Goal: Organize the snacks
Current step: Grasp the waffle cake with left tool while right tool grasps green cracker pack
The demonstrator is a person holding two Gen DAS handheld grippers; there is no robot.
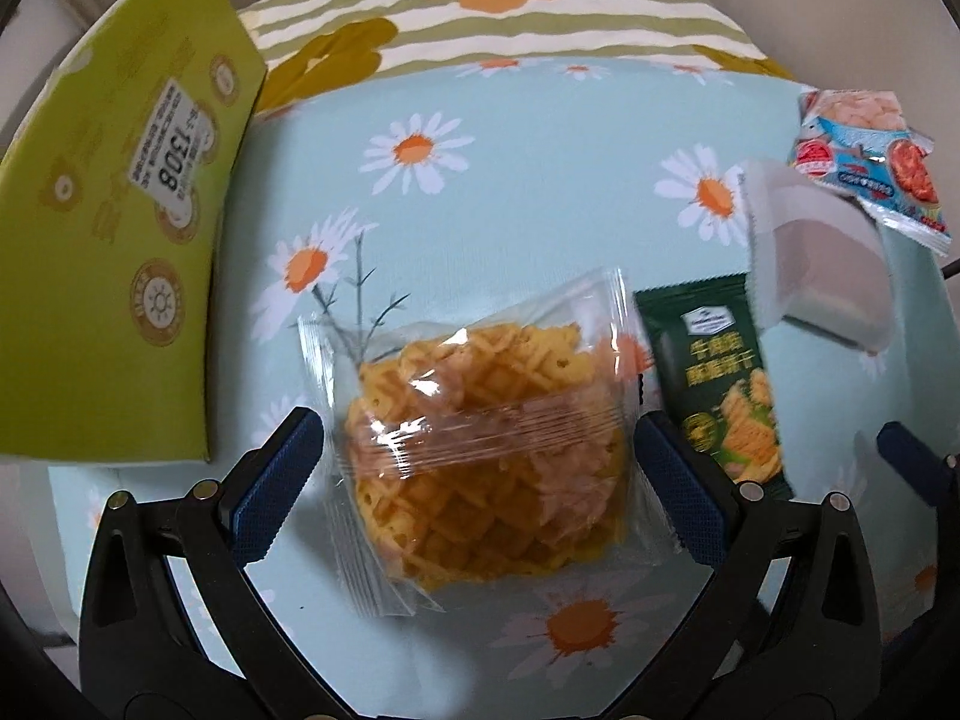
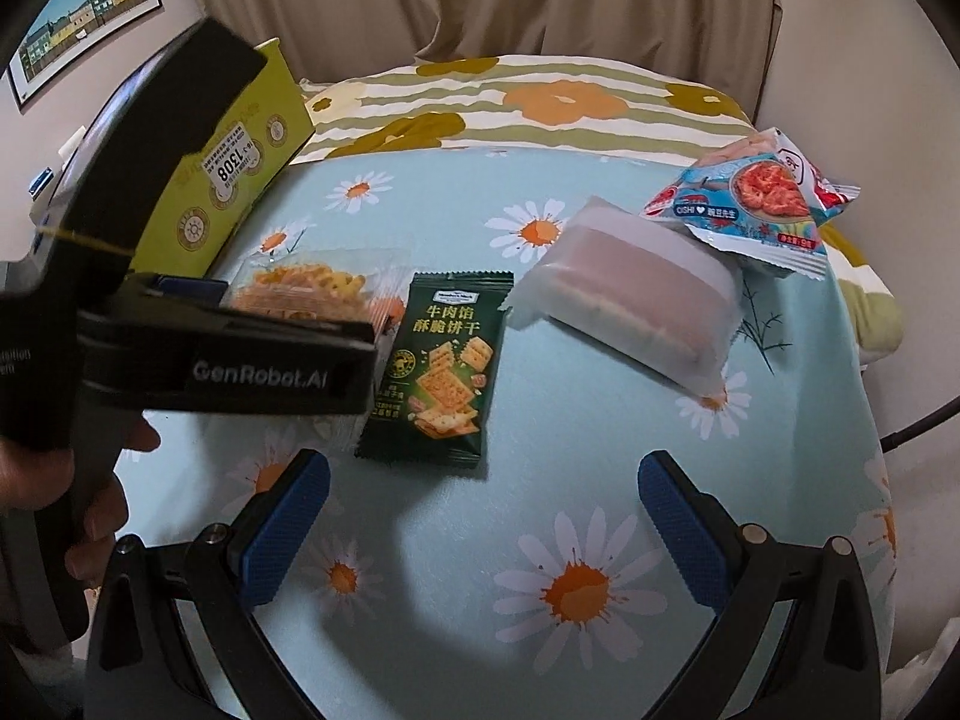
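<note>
A clear packet of orange lattice crisps lies on the daisy-print cloth. My left gripper is open, its jaws on either side of the packet; contact is unclear. The packet also shows in the right wrist view, partly behind the left gripper's body. A dark green cracker packet lies just right of it. A frosted white wrapped cake and a blue-red snack bag lie further right. My right gripper is open and empty above bare cloth.
A yellow-green cardboard box stands at the left edge of the cloth. A striped flower pillow lies at the back, with beige curtains behind. A black cable hangs at the right.
</note>
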